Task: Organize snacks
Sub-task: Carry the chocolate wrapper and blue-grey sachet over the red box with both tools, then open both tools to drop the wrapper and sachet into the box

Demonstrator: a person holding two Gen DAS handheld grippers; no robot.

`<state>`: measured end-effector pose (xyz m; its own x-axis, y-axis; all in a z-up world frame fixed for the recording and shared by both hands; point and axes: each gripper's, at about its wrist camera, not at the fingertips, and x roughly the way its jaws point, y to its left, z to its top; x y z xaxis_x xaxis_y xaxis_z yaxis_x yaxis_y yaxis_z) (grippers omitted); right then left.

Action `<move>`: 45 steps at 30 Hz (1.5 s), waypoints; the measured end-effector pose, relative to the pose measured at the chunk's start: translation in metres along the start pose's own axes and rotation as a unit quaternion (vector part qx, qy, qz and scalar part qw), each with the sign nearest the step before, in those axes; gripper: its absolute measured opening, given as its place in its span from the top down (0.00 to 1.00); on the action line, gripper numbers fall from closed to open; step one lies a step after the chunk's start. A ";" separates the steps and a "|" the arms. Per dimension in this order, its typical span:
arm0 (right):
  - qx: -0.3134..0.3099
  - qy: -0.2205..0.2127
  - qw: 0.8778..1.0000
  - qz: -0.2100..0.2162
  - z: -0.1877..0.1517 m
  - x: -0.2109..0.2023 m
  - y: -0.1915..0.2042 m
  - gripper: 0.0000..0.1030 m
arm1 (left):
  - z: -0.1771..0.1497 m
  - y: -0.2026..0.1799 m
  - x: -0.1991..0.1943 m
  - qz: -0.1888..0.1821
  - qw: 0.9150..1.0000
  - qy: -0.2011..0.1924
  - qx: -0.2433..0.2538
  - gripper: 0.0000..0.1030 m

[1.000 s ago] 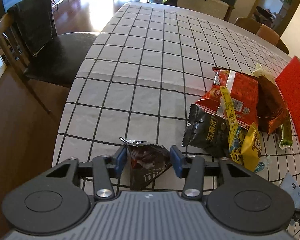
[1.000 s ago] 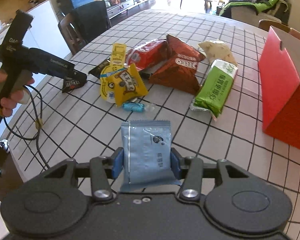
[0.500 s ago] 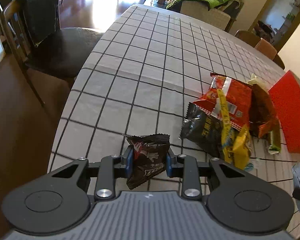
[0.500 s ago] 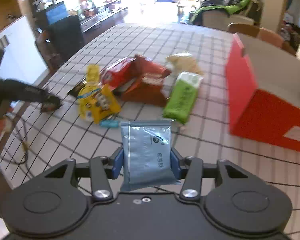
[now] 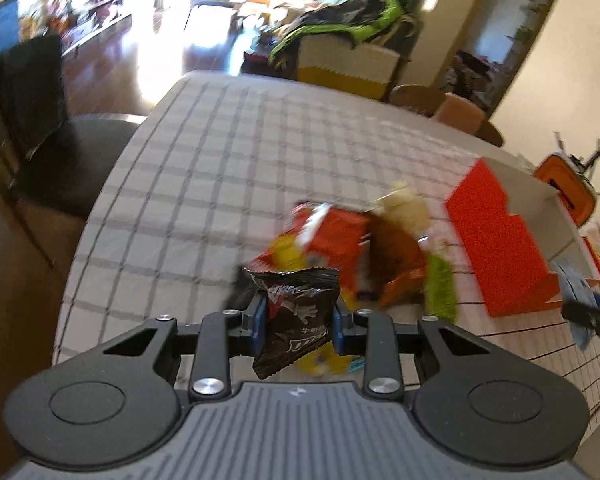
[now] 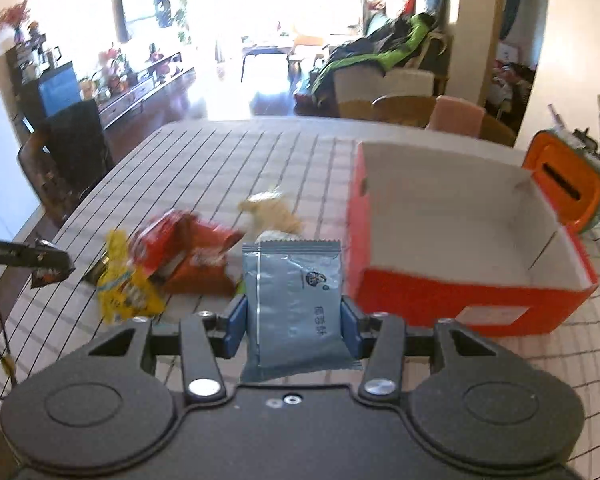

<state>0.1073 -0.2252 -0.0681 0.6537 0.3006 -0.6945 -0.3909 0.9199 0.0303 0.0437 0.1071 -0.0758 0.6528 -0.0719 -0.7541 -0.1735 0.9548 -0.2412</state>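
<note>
My left gripper [image 5: 298,326] is shut on a small black snack packet [image 5: 296,316] and holds it in the air above the table's left side. My right gripper [image 6: 294,326] is shut on a light blue snack sachet [image 6: 296,304], held up just left of the open red box [image 6: 460,300], whose white inside shows nothing in it. A blurred pile of snacks [image 6: 180,256] lies on the checked tablecloth left of the box: yellow, red, brown, green and pale packets. The box [image 5: 496,240] and the pile [image 5: 360,248] also show in the left wrist view.
The round table [image 5: 220,168] has a grid-pattern cloth. A dark chair [image 5: 52,128] stands at its left edge, and more chairs [image 6: 432,112] stand at the far side. An orange case [image 6: 568,184] sits behind the box. A cable [image 6: 0,340] hangs at the table's left front.
Both grippers have lifted with their packets. The left swung right toward the snack pile and box. The right moved closer to the red box, now looking into its open top.
</note>
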 end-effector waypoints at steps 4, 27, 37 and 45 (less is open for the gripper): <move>0.001 -0.007 1.000 -0.008 0.015 0.003 -0.029 0.55 | 0.016 -0.040 0.000 -0.011 0.999 -0.008 0.029 0.71; 0.009 0.036 0.999 -0.014 0.041 0.060 -0.201 0.55 | 0.079 -0.284 0.095 -0.069 0.986 0.036 0.149 0.71; -0.039 0.094 0.995 0.007 0.042 0.090 -0.213 0.55 | 0.079 -0.338 0.167 -0.063 0.974 0.139 0.167 0.71; -0.081 0.156 0.984 0.027 0.031 0.114 -0.200 0.55 | 0.070 -0.361 0.201 -0.024 0.960 0.196 0.197 0.71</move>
<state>0.2798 -0.3672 -0.1313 0.4086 0.2331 -0.8824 -0.5348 0.8446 -0.0246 0.2892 -0.2316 -0.0974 0.3122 -0.1480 -0.9384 0.1932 0.9770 -0.0898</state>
